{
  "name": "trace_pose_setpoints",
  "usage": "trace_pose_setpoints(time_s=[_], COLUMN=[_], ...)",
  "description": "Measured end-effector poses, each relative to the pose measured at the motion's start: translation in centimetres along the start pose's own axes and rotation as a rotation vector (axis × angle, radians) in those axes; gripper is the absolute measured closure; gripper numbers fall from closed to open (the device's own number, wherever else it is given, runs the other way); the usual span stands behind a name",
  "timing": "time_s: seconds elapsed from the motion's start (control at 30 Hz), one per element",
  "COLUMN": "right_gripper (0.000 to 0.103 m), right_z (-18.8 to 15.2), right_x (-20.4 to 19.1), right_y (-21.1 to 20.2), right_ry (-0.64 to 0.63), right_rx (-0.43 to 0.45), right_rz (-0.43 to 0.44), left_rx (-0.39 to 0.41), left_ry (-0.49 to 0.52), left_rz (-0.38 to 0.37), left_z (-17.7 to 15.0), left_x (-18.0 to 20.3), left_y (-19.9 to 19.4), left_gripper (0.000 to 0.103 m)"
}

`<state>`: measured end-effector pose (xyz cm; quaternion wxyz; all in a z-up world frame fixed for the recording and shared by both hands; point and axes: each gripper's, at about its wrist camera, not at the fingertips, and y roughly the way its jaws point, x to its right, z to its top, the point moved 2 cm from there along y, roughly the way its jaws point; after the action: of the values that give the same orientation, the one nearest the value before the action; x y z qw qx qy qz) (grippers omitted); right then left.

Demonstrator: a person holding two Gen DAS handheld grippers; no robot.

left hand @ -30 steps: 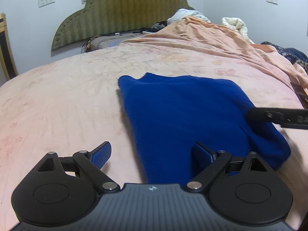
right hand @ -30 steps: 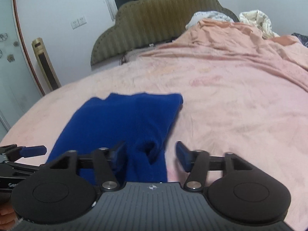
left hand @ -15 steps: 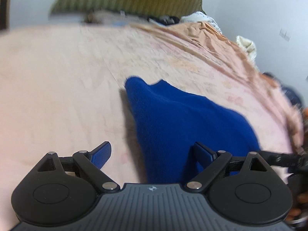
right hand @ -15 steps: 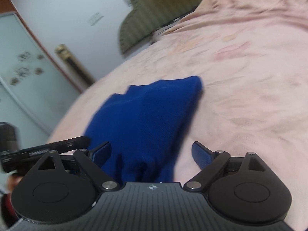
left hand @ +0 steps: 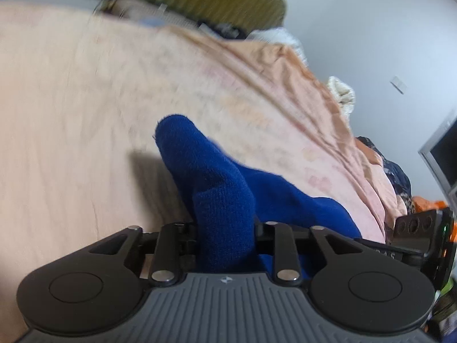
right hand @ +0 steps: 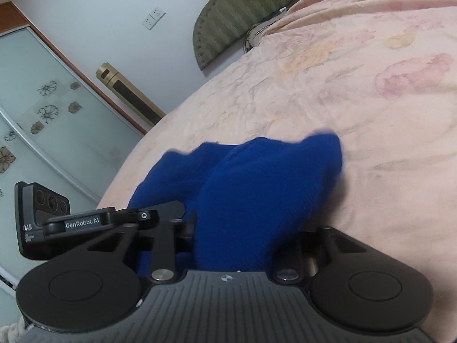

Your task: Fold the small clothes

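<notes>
A small blue knit garment (left hand: 217, 188) lies bunched on the pink bedspread (left hand: 85, 100). My left gripper (left hand: 225, 228) is shut on its near left edge, and the cloth rises in a ridge from between the jaws. In the right wrist view my right gripper (right hand: 234, 234) is shut on the near right edge of the same blue garment (right hand: 257, 188), which humps up in front of it. The fingertips of both grippers are hidden in the cloth. The right gripper's body (left hand: 417, 240) shows at the left wrist view's right edge, and the left gripper's body (right hand: 85, 220) at the right wrist view's left.
A crumpled orange-pink quilt (left hand: 300, 85) lies along the bed's right side. A green padded headboard (right hand: 245, 8) stands at the far end. A gold standing unit (right hand: 128, 94) and a glass sliding door (right hand: 37, 120) are to the left of the bed.
Both grippers have closed on the garment's near edge, one at each side. The flat-lying garment is now lifted and bunched. Both cameras have tilted.
</notes>
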<state>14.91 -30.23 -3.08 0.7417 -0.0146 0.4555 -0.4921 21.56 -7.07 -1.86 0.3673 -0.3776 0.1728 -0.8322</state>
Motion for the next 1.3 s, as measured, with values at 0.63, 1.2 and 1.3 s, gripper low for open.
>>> trace_pose_setpoints(time_s=[0.63, 1.2, 1.3], right_gripper=[0.027, 0.028, 0.022], right_z=[-0.9, -9.0, -9.0], right_x=[-0.7, -9.2, -7.2], right_y=[-4.4, -7.0, -5.6], right_ry=[0.073, -0.393, -0.339], right_rx=[0.122, 0.192, 0.144], right_rz=[-0.155, -0.506, -0.627], left_rx=[-0.027, 0.052, 0.054], left_ry=[0.069, 0.275, 0.254], left_rz=[0.136, 0.407, 0.434], left_z=[-2.5, -9.3, -10.0], left_x=[0.4, 5.6, 5.4], left_y=[-5.6, -8.1, -8.3], left_gripper=[0.026, 0.028, 0.027])
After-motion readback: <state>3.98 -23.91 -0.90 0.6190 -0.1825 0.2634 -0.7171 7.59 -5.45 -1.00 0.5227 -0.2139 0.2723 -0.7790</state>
